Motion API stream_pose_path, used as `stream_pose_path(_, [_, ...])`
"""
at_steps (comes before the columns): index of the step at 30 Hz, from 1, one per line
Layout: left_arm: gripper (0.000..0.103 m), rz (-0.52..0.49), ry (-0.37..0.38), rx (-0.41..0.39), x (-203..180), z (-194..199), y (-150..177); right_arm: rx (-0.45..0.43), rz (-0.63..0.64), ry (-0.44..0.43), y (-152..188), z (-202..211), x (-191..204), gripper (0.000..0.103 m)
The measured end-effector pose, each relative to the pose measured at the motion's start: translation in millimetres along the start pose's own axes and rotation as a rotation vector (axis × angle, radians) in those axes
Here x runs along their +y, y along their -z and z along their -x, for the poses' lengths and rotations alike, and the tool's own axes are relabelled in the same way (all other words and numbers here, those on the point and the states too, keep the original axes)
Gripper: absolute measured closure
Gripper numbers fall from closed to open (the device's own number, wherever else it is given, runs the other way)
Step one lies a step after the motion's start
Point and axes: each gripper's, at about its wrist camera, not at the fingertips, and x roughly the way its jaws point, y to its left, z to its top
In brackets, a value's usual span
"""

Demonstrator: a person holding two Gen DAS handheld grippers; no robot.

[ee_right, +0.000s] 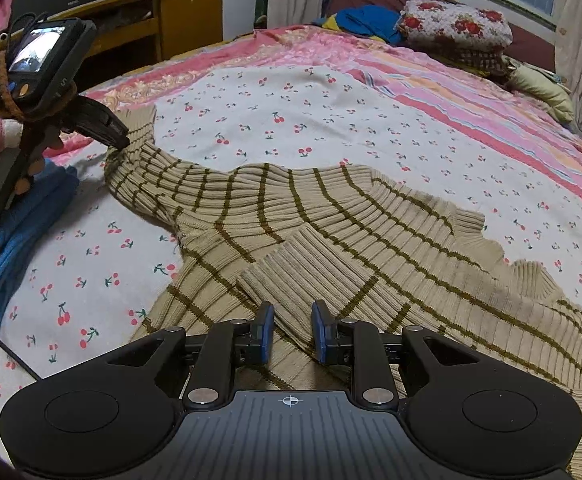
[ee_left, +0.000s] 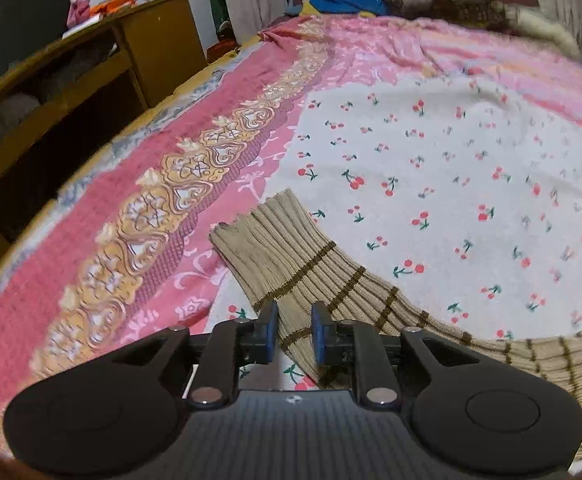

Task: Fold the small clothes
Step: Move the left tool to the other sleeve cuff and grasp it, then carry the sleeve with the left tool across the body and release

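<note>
A beige ribbed sweater [ee_right: 331, 216] with thin brown stripes lies spread on the cherry-print sheet [ee_right: 291, 120] of a bed. One sleeve is folded across its body, cuff [ee_right: 259, 276] near the middle. My right gripper [ee_right: 293, 320] sits low over that fold, blue pads shut on a ridge of the knit. The other sleeve [ee_left: 275, 248] stretches out to the left and runs between the pads of my left gripper [ee_left: 294, 320], which is shut on it. In the right wrist view the left gripper [ee_right: 117, 140] pinches that sleeve [ee_right: 143, 168] near its cuff.
A folded blue cloth [ee_right: 19, 232] lies at the sheet's left edge under the left hand. A wooden desk [ee_left: 143, 40] stands beyond the bed's left side. A floral pillow [ee_right: 451, 24] and blue clothing [ee_right: 367, 18] lie at the far end. A thin cable [ee_right: 11, 356] crosses the sheet.
</note>
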Motion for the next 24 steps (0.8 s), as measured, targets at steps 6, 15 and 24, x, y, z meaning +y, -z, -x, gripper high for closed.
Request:
stream_pose_path(6, [0.093, 0.132, 0.091, -0.017, 29, 6, 0, -0.005, -0.020, -0.013, 2, 0, -2, 0.080])
stream_pose_path(15, [0.094, 0.108, 0.097, -0.022, 19, 7, 1, -0.009, -0.035, -0.019, 2, 2, -6, 0.080])
stream_pose_path(24, [0.094, 0.102, 0.226, -0.129, 0, 58, -8, -0.019, -0.067, -0.018, 5, 14, -16, 0.081])
